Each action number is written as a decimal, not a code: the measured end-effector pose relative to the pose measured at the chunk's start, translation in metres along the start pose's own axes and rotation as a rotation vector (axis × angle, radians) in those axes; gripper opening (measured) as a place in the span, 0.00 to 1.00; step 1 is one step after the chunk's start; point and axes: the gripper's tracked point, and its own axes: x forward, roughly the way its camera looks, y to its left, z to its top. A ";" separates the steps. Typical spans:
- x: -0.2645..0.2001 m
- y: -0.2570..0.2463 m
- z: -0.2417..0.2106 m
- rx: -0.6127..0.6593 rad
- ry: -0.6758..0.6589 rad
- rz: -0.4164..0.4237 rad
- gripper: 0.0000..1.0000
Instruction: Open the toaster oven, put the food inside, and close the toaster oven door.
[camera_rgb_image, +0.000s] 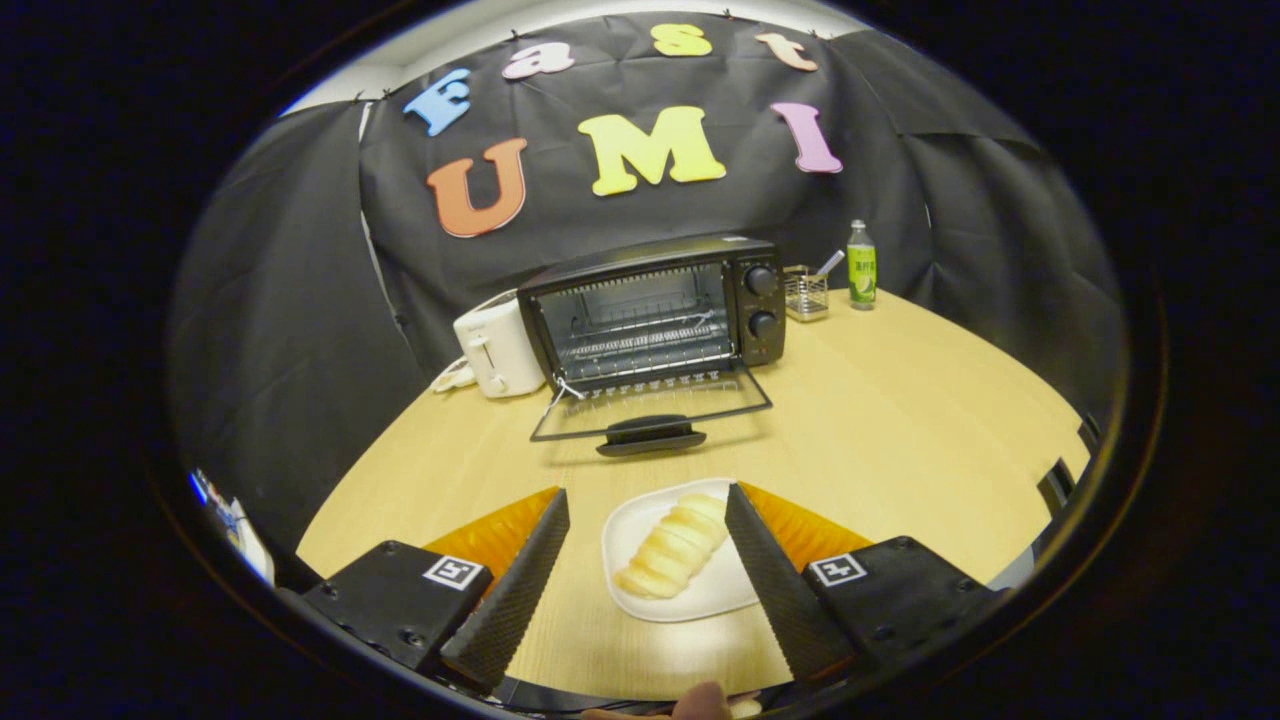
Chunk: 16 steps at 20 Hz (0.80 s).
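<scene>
A black toaster oven (655, 310) stands at the back of the wooden table (900, 420). Its glass door (650, 405) hangs folded down flat, handle (650, 436) toward me, and the wire rack inside shows. A pale ridged bread roll (672, 548) lies on a white plate (720, 590) between my fingers. My gripper (647, 500) is open, its fingertips wide apart on either side of the plate, the right one over the plate's rim. Nothing is held.
A white toaster (497, 350) sits just left of the oven. A wire utensil basket (806, 293) and a green-labelled bottle (861, 265) stand to the oven's right at the back. Black cloth walls the booth.
</scene>
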 end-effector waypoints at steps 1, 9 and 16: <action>0.006 -0.003 -0.006 0.018 0.008 -0.017 1.00; 0.048 -0.021 -0.039 0.051 0.049 -0.150 1.00; 0.062 -0.028 -0.056 0.096 0.124 -0.184 0.91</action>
